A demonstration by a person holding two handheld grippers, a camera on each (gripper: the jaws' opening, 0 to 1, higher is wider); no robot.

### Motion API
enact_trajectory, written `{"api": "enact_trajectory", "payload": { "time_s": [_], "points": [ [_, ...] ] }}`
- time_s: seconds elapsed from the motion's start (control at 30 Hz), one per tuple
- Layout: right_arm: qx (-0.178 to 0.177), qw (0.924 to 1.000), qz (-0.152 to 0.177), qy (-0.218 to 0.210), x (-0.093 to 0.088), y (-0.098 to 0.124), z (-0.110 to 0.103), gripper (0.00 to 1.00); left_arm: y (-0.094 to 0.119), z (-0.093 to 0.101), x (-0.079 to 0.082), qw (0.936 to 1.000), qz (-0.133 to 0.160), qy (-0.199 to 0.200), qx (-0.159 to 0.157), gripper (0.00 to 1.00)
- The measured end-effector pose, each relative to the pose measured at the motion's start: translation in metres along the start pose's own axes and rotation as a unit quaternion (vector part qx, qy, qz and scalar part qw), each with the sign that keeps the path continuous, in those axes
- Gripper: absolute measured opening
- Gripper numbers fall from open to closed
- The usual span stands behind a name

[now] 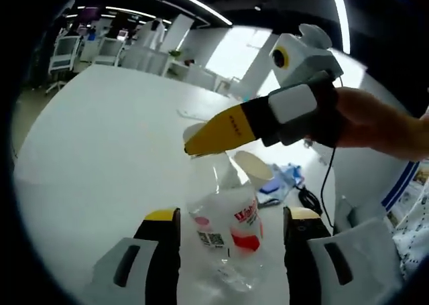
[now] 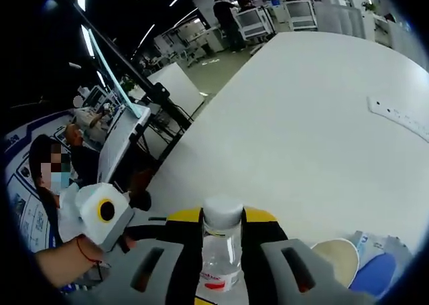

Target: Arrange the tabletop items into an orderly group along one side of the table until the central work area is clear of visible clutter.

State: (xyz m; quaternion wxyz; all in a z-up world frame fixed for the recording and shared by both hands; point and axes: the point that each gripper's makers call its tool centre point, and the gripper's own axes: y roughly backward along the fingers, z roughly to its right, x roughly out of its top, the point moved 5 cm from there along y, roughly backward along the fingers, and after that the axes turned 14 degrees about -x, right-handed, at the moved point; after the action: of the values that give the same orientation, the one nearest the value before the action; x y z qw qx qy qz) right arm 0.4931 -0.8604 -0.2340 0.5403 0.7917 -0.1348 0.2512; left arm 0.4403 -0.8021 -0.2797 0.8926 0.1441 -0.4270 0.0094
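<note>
Left gripper view: the left hand-held gripper [image 1: 231,234] has its yellow-tipped jaws set wide apart on either side of a clear plastic bottle [image 1: 231,234] with a red-and-white label; whether the jaws press the bottle cannot be told, and the bottle's outline is hard to trace against the white bench [image 1: 100,151]. The right hand-held gripper [image 1: 201,141], held by a hand [image 1: 375,124], enters from the right, its jaw tips at the bottle's upper end; the contact point is hidden. Behind lie a paper cup [image 1: 251,164], blue-and-white packets [image 1: 281,177] and a black cable [image 1: 310,199], all small and blurred.

Right gripper view: the right hand-held gripper [image 2: 222,218] has its jaws closed against the bottle's neck [image 2: 220,248], below the white cap [image 2: 222,211]; the lower part of the bottle is cut off. A power strip [image 2: 399,117] lies well apart on the bench.
</note>
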Motion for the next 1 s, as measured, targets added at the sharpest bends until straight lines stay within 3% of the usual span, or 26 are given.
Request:
{"api": "enact_trajectory", "payload": {
  "time_s": [0.43,0.77,1.0],
  "points": [
    [0.003,0.9999,0.008,0.008,-0.004,0.009,-0.003,0.18,-0.012,-0.005,-0.009,0.9989,-0.014,0.029,-0.034,0.55],
    [0.005,0.9999,0.013,0.006,-0.006,0.013,-0.004,0.18,-0.017,-0.001,-0.014,0.9974,-0.032,0.03,-0.056,0.43],
    [0.006,0.9998,0.017,0.006,-0.007,0.016,-0.004,0.18,-0.017,0.0,-0.015,0.9971,-0.032,0.027,-0.063,0.42]
  ]
}}
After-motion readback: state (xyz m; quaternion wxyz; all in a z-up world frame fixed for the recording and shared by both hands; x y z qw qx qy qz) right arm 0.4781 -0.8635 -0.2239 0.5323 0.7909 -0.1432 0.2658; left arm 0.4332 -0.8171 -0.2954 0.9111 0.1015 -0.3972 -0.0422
